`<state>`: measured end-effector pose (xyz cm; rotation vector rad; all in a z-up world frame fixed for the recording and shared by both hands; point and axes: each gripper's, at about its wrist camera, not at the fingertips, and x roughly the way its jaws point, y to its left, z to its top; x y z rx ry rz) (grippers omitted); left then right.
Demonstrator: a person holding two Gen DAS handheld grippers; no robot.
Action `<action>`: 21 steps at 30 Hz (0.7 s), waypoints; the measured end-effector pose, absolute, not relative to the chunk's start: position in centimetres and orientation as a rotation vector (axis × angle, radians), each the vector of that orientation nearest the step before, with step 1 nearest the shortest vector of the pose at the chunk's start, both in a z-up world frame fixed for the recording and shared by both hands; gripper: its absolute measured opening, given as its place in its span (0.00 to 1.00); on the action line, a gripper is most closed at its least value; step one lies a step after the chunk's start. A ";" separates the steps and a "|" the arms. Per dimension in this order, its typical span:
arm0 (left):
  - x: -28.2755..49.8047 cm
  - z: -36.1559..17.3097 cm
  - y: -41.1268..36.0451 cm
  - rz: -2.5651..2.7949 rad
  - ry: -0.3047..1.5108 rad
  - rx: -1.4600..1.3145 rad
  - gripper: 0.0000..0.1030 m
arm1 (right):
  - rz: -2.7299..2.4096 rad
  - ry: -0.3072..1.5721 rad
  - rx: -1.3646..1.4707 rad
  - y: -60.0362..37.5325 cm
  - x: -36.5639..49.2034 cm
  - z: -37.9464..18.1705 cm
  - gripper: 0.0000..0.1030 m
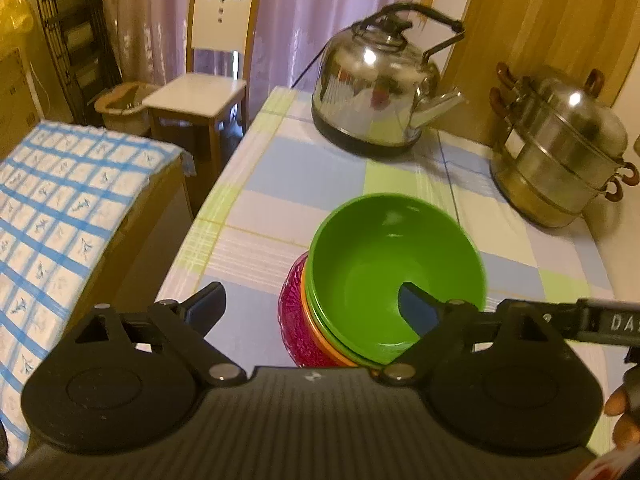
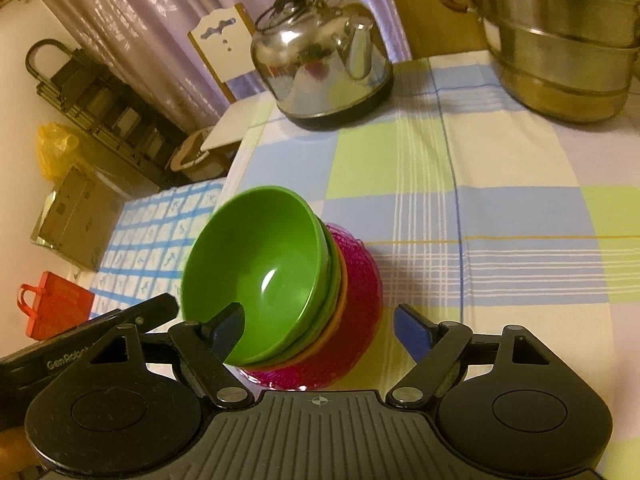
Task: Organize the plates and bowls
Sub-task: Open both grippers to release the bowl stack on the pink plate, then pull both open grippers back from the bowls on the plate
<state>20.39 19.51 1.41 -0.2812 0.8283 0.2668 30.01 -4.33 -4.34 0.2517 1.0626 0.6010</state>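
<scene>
Writing: we read "GenRobot" on the left gripper (image 2: pixel 86 344) and "DAS" on the right gripper (image 1: pixel 600 322).
Left claw: wide apart, holding nothing.
Right claw: wide apart, holding nothing.
Bowls: the green bowl (image 1: pixel 394 276) sits on top of the stack, pink bowl (image 2: pixel 356 320) lowest.
Table: checked cloth (image 2: pixel 500 208), shiny kettle (image 1: pixel 376 88), steamer pot (image 1: pixel 560 148).
Room: a chair (image 1: pixel 208 76) by purple curtains (image 1: pixel 304 8).

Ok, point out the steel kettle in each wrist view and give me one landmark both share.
Left wrist: the kettle stands upper centre-right, at the table's far end, beyond the bowl stack.
Right wrist: the kettle stands top centre, spout facing right.
Shared landmark: the top green bowl of the stack.
</scene>
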 end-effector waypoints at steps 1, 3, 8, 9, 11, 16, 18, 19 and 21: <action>20.0 1.8 19.4 0.266 0.818 -0.279 0.91 | 0.596 1.052 0.261 -4.8 29.7 -4.0 0.79; 19.1 2.5 19.1 0.265 0.799 -0.270 0.92 | 0.590 1.037 0.275 -5.5 29.0 -3.2 0.79; 16.5 4.2 17.5 0.249 0.750 -0.224 0.93 | 0.573 0.990 0.261 -7.1 26.4 -1.8 0.80; 15.9 4.5 17.1 0.241 0.739 -0.207 0.93 | 0.565 0.980 0.253 -7.4 25.6 -1.6 0.80; 14.9 4.9 16.2 0.233 0.722 -0.174 0.94 | 0.550 0.954 0.228 -7.9 24.2 -1.2 0.80; 12.0 5.1 14.5 0.204 0.708 -0.135 0.94 | 0.507 0.916 0.197 -9.3 20.5 -1.3 0.80; 10.7 5.0 13.9 0.208 0.707 -0.122 0.96 | 0.490 0.907 0.187 -9.7 19.0 -1.5 0.80; 10.0 4.8 13.7 0.207 0.709 -0.120 0.98 | 0.483 0.899 0.180 -10.0 18.2 -1.5 0.80; 8.7 4.4 13.2 0.201 0.723 -0.121 1.00 | 0.466 0.883 0.165 -10.4 16.9 -1.8 0.80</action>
